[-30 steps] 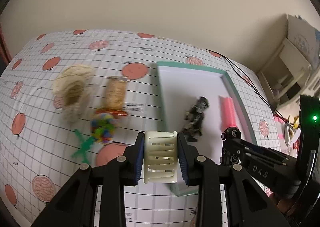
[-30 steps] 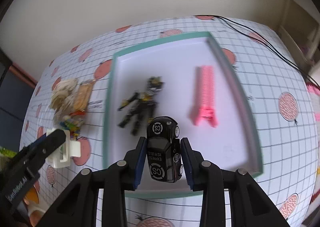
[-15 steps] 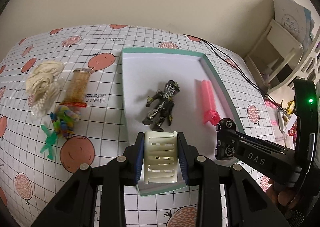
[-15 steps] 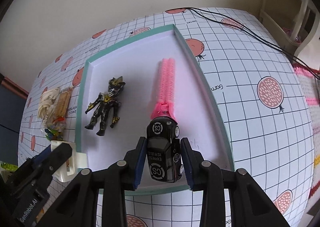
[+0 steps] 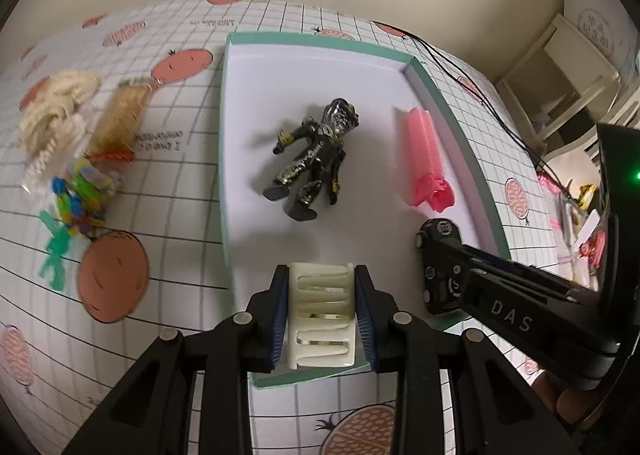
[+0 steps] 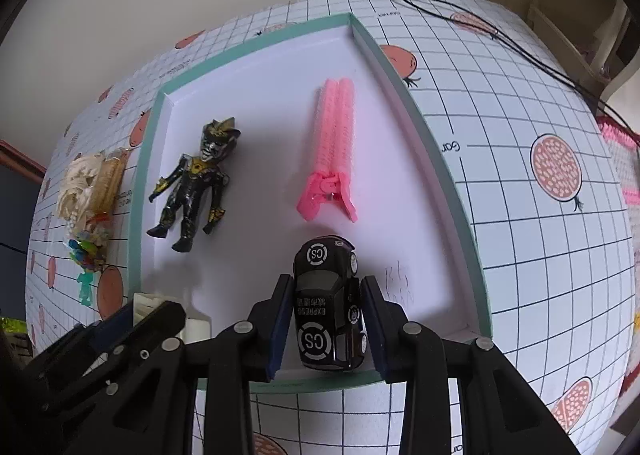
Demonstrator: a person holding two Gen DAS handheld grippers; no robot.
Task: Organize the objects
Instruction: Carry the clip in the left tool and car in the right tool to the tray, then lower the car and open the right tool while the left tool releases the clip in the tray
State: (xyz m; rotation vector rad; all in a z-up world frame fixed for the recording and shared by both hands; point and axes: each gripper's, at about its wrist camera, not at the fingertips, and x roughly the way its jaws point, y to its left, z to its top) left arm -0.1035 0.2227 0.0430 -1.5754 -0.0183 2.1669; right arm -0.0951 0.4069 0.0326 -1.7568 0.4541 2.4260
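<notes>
A shallow white tray with a green rim (image 5: 312, 41) (image 6: 256, 41) lies on the tomato-print tablecloth. Inside it are a black and gold action figure (image 5: 316, 159) (image 6: 196, 183) and a pink hair clip (image 5: 424, 159) (image 6: 332, 151). My left gripper (image 5: 322, 315) is shut on a cream claw clip (image 5: 322, 315) (image 6: 198, 329) above the tray's near left corner. My right gripper (image 6: 328, 303) is shut on a black toy car (image 6: 328, 303) (image 5: 438, 251) low over the tray's near right part, just short of the pink clip.
Left of the tray lie clear bags of cream trim (image 5: 56, 111), tan fibre (image 5: 116, 119) and coloured beads (image 5: 82, 195), plus a green plastic piece (image 5: 56, 255). A black cable (image 6: 500, 31) crosses the far right of the table. Pale shelving (image 5: 560, 67) stands beyond the table.
My left gripper has carried the claw clip rightward from the tray's left rim to over its near corner. My right gripper, still on the car, has shifted right and drawn back from the pink clip.
</notes>
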